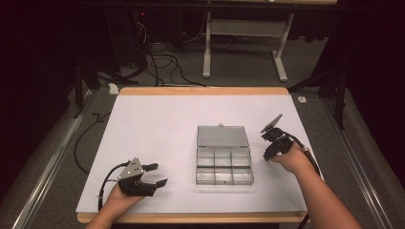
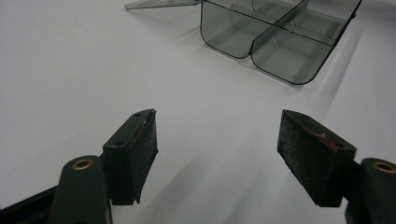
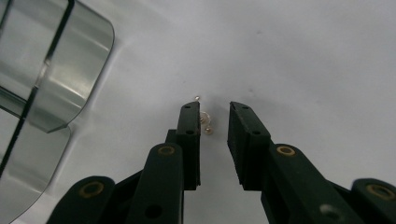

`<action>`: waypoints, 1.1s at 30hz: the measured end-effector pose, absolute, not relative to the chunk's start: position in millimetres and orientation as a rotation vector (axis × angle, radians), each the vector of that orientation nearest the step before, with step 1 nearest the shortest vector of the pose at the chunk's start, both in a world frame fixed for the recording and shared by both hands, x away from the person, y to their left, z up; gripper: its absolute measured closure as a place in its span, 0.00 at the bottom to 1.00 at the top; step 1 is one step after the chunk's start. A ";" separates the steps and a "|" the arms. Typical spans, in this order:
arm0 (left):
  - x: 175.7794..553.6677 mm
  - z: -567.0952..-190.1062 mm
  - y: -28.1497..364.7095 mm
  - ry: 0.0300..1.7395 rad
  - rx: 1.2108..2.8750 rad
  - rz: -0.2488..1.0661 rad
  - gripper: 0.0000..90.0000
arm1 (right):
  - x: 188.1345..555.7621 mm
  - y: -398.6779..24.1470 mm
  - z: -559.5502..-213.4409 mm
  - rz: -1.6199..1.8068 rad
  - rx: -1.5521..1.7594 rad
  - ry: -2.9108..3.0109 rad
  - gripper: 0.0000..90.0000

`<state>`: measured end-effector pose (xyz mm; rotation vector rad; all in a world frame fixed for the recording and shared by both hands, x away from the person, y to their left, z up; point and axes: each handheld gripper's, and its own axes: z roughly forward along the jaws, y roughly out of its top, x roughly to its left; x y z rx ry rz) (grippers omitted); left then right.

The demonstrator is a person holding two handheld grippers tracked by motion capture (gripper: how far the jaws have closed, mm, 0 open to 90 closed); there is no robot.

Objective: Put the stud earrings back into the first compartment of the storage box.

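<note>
Between the parted jaws of your right gripper (image 3: 215, 119), a small silvery metal earring (image 3: 204, 122) lies loose on the white tabletop (image 1: 157, 124), touched by neither pad, just right of the clear plastic compartment box (image 1: 223, 164), which sits mid-tabletop with its lid folded flat behind it. Your left gripper (image 1: 152, 174) rests near the front edge, jaws wide and empty, well apart from the box.

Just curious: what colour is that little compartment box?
Clear, grey-tinted plastic box; the left gripper view shows it best.
</note>
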<state>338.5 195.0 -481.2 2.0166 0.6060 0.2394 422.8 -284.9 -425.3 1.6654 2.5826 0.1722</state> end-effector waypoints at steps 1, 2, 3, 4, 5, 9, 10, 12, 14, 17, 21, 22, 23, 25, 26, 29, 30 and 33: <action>338.5 -481.2 194.8 0.605 2.018 0.241 0.32 | 423.1 -285.0 -423.3 0.175 1.663 2.574 0.84; 338.4 -481.3 194.6 0.606 2.016 0.243 0.32 | 423.3 -284.9 -420.2 0.178 1.669 2.569 0.84; 338.3 -481.4 194.5 0.605 2.016 0.242 0.32 | 423.8 -284.9 -418.6 0.180 1.655 2.572 0.84; 338.3 -481.4 194.5 0.605 2.016 0.241 0.32 | 423.9 -284.5 -417.7 0.176 1.653 2.567 0.84; 338.3 -481.4 194.5 0.605 2.016 0.241 0.32 | 424.3 -283.9 -417.1 0.182 1.646 2.576 0.85; 338.3 -481.3 194.6 0.603 2.017 0.240 0.32 | 425.2 -279.0 -421.9 0.176 1.636 2.608 0.86; 338.4 -481.2 194.8 0.603 2.019 0.239 0.32 | 425.4 -276.9 -424.1 0.176 1.632 2.615 0.87; 338.4 -481.1 194.9 0.603 2.018 0.237 0.32 | 426.5 -270.3 -431.4 0.142 1.612 2.646 0.88; 338.3 -481.1 194.8 0.602 2.019 0.238 0.32 | 426.9 -266.6 -435.8 0.106 1.618 2.652 0.90; 338.3 -481.2 194.8 0.602 2.019 0.236 0.32 | 428.1 -266.3 -436.1 0.095 1.591 2.649 0.97; 338.4 -481.2 194.8 0.602 2.019 0.237 0.32 | 428.2 -267.0 -433.5 0.097 1.592 2.655 0.98; 338.4 -481.2 194.7 0.602 2.020 0.238 0.32 | 427.9 -267.7 -429.7 0.108 1.587 2.651 0.98; 338.4 -481.3 194.6 0.602 2.018 0.239 0.32 | 427.9 -267.7 -429.7 0.108 1.587 2.651 0.98; 338.3 -481.4 194.5 0.602 2.018 0.240 0.32 | 427.2 -268.4 -426.0 0.113 1.590 2.645 0.98; 338.2 -481.4 194.4 0.602 2.018 0.241 0.32 | 426.8 -269.0 -424.6 0.118 1.593 2.646 0.98; 338.3 -481.4 194.3 0.602 2.019 0.242 0.32 | 425.1 -269.6 -420.4 0.127 1.590 2.647 0.99; 338.4 -481.4 194.3 0.603 2.020 0.242 0.32 | 424.6 -269.8 -419.6 0.130 1.586 2.648 0.99; 338.3 -481.4 194.2 0.603 2.021 0.243 0.32 | 423.5 -269.5 -415.0 0.138 1.575 2.649 0.99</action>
